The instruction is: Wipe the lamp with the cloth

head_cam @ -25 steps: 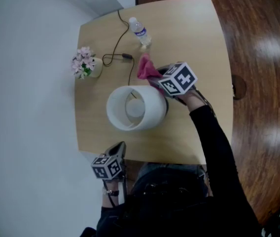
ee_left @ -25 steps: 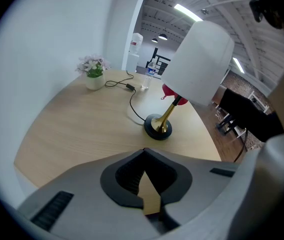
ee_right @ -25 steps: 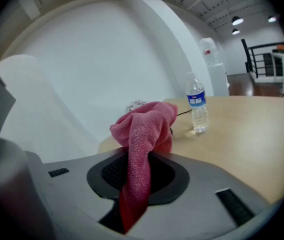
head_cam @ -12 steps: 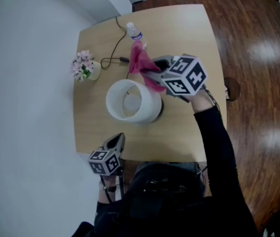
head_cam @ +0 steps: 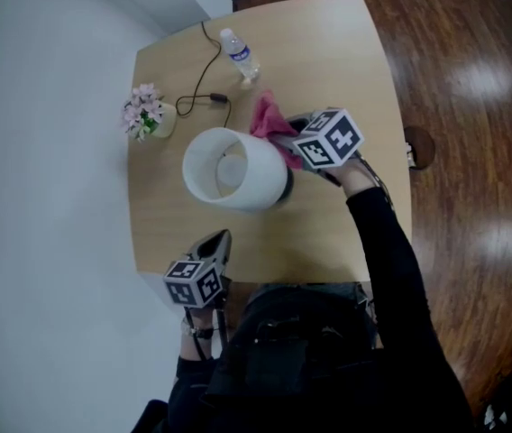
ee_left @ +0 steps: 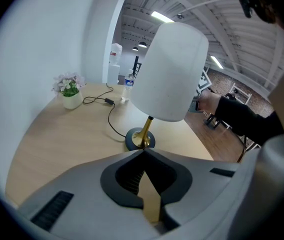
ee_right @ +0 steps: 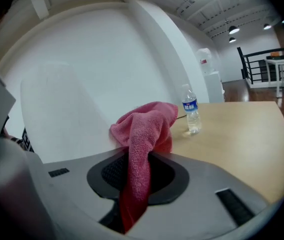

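Lamp stands left of the table's middle, its white shade seen from above. At the near left edge, the left gripper is clenched on nothing and points at the dark base without touching the lamp. Just right of the shade, the pink cloth bunches out of the right gripper, whose jaws grasp it by a fold (most of it hangs loose in front). Whether the cloth touches the shade cannot be told.

The likely risk is tipping. The shade sits high on a thin brass stem, and nothing steadies it, so a firm sideways push from the right could rock or slide the lamp. The loose cloth could also slip from so small a pinch.

Around it, left to right, are a small pot of flowers, the lamp's black cord trailing far-left, and a water bottle at the far edge. None of them blocks the right side.
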The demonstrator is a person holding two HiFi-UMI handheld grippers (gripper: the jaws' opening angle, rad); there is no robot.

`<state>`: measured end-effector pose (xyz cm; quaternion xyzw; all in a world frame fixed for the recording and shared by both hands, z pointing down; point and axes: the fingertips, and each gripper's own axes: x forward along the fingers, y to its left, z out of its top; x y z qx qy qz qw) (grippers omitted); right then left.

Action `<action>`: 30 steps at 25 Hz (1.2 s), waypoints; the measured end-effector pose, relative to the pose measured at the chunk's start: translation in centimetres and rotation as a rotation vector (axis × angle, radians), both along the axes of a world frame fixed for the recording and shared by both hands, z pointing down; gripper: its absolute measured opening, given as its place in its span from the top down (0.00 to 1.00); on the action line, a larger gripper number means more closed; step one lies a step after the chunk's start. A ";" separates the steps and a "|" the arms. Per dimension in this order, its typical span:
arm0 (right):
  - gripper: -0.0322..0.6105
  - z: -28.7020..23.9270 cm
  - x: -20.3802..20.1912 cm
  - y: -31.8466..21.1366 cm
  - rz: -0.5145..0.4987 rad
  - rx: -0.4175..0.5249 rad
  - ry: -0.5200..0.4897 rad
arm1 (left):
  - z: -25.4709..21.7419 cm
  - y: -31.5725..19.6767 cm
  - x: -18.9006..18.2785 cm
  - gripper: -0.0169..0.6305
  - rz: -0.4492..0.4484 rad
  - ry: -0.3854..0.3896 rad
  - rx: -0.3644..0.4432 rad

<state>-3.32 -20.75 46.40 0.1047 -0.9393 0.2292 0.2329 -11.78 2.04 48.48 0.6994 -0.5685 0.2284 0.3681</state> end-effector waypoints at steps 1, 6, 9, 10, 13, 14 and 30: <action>0.83 1.1 0.3 0.5 -0.013 0.004 0.035 | 0.2 0.2 0.1 0.97 0.001 0.000 -0.006; 0.82 6.0 2.0 2.2 0.026 -0.040 0.113 | 0.5 1.5 -0.2 0.97 -0.008 -0.003 -0.034; 0.82 8.4 3.6 1.0 0.101 0.006 0.186 | 0.8 2.6 -0.8 0.97 -0.019 -0.010 -0.054; 0.83 9.0 3.5 1.1 0.085 0.044 0.216 | 1.0 3.0 -1.0 0.97 -0.022 -0.012 -0.064; 0.83 11.1 1.5 2.3 -0.024 0.144 0.279 | 1.6 4.3 -1.2 0.97 -0.024 -0.018 -0.098; 0.83 12.0 0.7 2.8 -0.056 0.158 0.291 | 1.9 4.7 -1.3 0.97 -0.025 -0.021 -0.109; 0.83 16.3 -1.3 5.0 -0.027 0.143 0.302 | 8.0 2.5 -1.8 0.97 0.027 0.013 -0.135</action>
